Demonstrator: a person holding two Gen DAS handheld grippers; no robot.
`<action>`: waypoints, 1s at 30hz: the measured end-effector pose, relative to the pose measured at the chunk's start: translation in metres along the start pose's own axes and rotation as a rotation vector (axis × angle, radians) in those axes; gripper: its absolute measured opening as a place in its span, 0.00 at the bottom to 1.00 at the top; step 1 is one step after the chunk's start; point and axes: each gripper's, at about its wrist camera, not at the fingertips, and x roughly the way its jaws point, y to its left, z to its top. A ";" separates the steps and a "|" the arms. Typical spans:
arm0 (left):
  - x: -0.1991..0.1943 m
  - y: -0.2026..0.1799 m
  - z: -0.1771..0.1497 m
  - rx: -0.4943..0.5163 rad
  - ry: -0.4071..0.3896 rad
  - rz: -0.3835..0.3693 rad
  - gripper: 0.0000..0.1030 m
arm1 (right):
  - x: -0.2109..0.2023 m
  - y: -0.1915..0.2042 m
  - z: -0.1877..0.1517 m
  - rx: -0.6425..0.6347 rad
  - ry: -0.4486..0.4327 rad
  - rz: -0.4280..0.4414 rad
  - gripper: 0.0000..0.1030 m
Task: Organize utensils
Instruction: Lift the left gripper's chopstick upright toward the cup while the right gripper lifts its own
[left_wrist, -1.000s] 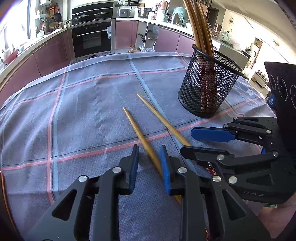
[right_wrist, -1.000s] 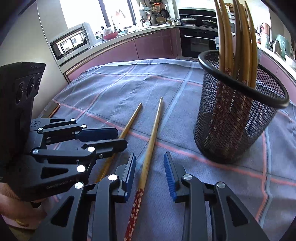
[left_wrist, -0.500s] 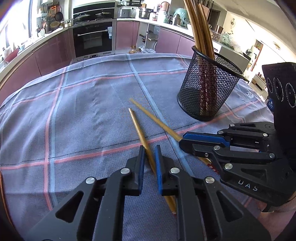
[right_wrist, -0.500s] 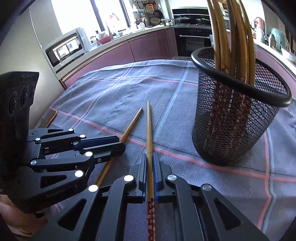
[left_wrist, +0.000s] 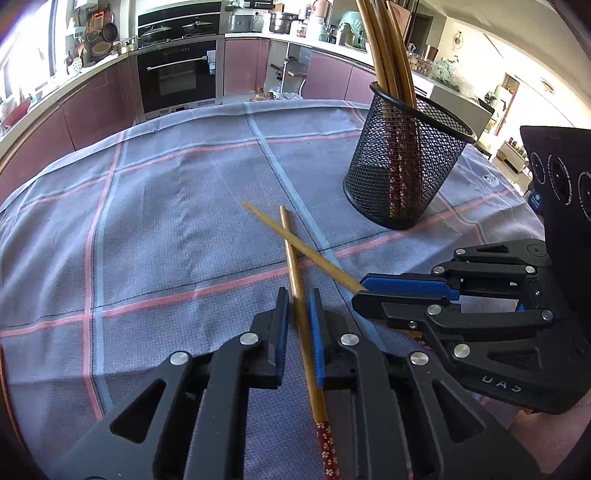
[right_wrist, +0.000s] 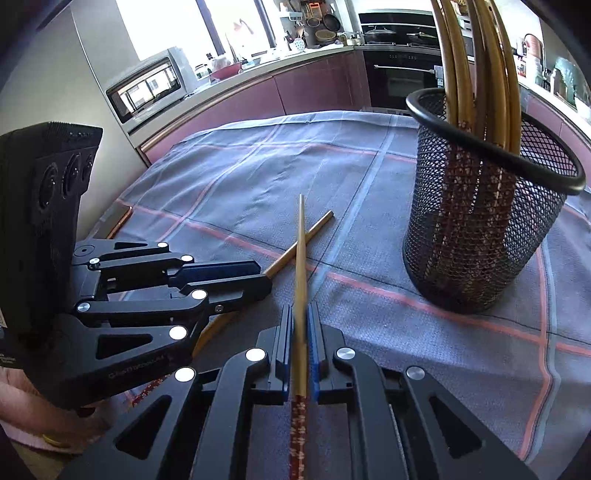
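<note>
Above the worktop (left_wrist: 155, 221), each gripper (left_wrist: 298, 325) (right_wrist: 301, 343) pinches one chopstick (left_wrist: 291, 258) (right_wrist: 301, 251); the crossed tips risk snagging during lifting.

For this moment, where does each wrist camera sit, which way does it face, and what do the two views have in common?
Left wrist: sits behind the left claw, looking down along its chopstick across the tablecloth toward the oven; the right claw shows at right.
Right wrist: sits behind the right claw, facing the window and counter; the left claw and part of a hand show at left.
Shared: crossed chopsticks, mesh holder, each other's claw.
</note>
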 end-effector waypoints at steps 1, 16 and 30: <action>0.000 0.000 0.000 0.001 0.001 0.000 0.12 | 0.001 0.001 0.000 0.000 0.000 -0.001 0.08; -0.001 0.000 0.001 -0.018 -0.006 0.019 0.08 | -0.008 0.000 0.001 0.000 -0.054 0.000 0.05; -0.031 -0.003 0.007 -0.017 -0.083 -0.016 0.07 | -0.048 -0.001 0.004 0.004 -0.163 0.011 0.06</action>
